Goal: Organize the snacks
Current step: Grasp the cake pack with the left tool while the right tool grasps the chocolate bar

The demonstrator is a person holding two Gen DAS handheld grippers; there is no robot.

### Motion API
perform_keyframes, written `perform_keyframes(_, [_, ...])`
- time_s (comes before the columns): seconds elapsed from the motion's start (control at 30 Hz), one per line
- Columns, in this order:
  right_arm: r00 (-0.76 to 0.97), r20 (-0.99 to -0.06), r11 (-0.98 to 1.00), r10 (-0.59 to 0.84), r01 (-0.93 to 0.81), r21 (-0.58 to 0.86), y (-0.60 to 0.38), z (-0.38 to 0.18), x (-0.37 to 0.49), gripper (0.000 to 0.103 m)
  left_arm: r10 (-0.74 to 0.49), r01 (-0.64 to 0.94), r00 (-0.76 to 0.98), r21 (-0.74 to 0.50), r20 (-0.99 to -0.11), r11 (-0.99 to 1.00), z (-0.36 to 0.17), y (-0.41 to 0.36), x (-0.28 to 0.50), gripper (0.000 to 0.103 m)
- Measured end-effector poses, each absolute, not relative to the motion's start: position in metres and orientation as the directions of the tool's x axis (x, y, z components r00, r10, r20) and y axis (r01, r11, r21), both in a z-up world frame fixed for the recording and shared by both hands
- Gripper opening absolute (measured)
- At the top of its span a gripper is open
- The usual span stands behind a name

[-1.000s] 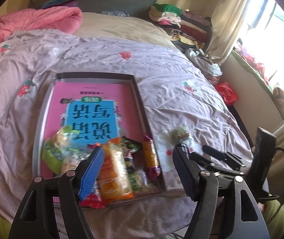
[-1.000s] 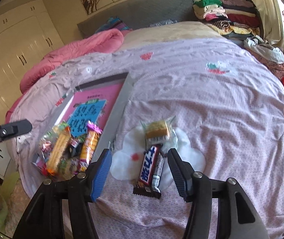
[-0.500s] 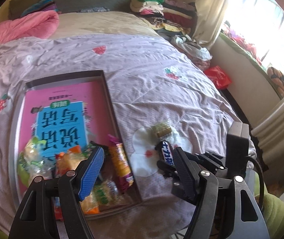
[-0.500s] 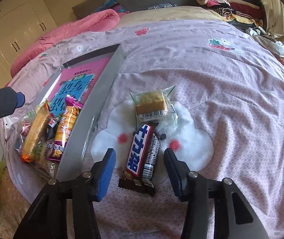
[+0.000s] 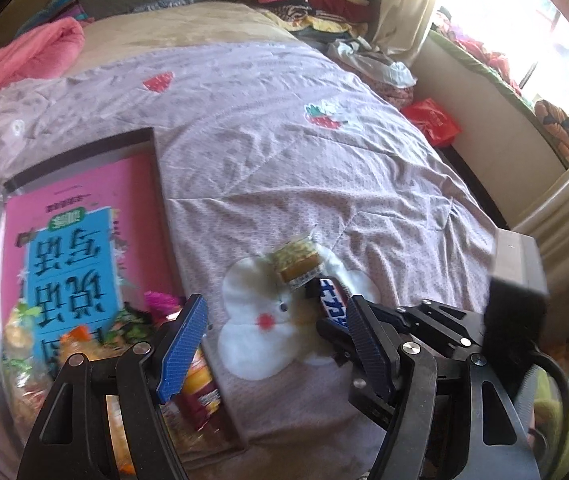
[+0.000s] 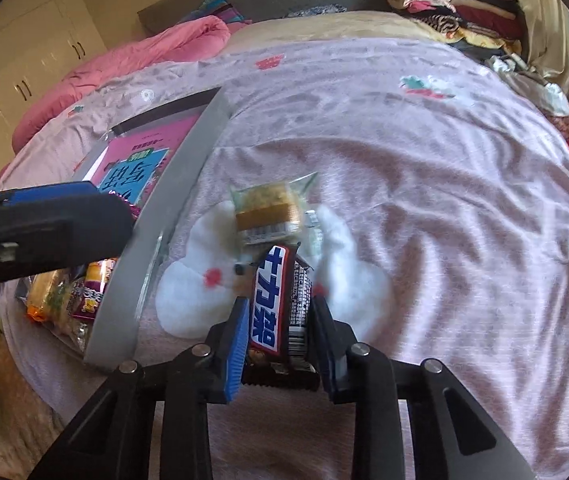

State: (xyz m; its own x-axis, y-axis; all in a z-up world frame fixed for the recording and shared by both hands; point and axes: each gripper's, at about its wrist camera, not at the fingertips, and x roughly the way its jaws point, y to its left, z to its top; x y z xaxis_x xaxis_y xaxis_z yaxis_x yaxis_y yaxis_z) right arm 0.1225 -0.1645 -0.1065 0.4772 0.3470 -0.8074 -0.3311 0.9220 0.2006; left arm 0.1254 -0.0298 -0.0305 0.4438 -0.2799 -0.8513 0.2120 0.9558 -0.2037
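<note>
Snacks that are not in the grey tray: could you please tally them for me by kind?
Brown-wrapped chocolate bar with blue lettering, clamped in the right gripper: 1
Yellow square cake in a clear wrapper, lying on the lilac bedspread: 1
Total: 2

Light source: daylight from the window (image 5: 560,52), blown out to white glare.
Brightness: the bedspread (image 6: 424,168) is evenly lit, with soft shadows in its folds.
Blur: motion smear softens the tray (image 5: 156,176) and the snacks.
Distortion: strong fisheye curvature, with dark vignetted corners in both views.
</note>
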Motion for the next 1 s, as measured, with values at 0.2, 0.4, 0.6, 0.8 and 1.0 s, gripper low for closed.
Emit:
perform_keyframes(0.2, [0.494, -0.803, 0.939, 0.334, -0.252, 0.235, -0.193, -0.104, 0.130, 0.031, -0.312, 0.183, 0.381, -0.260, -0.870, 0.948, -0.051, -0.048, 0.151, 0.073])
perform_keyframes(0.4, [0.504, -0.800, 0.945, 0.326, -0.200, 0.259, -0.209, -0.105, 0.137, 0.031, -0.321, 0.106, 0.330, -0.303, -0.888, 0.947, -0.073, -0.055, 0.174, 0.073])
perform_keyframes(0.6, [0.502, -0.796, 0.941, 0.338, -0.192, 0.279, -0.214, -0.107, 0.140, 0.031, -0.304, 0.022, 0.292, -0.311, -0.907, 0.950, -0.093, -0.059, 0.188, 0.058])
perform_keyframes(0.8, [0.503, -0.794, 0.940, 0.341, -0.191, 0.283, -0.215, -0.108, 0.141, 0.031, -0.283, 0.022, 0.308, -0.290, -0.909, 0.957, -0.095, -0.063, 0.189, 0.040])
perform_keyframes(1.0, [0.511, -0.779, 0.932, 0.362, -0.191, 0.307, -0.217, -0.106, 0.142, 0.031, -0.289, 0.057, 0.344, -0.287, -0.893, 0.956, -0.084, -0.059, 0.179, 0.038])
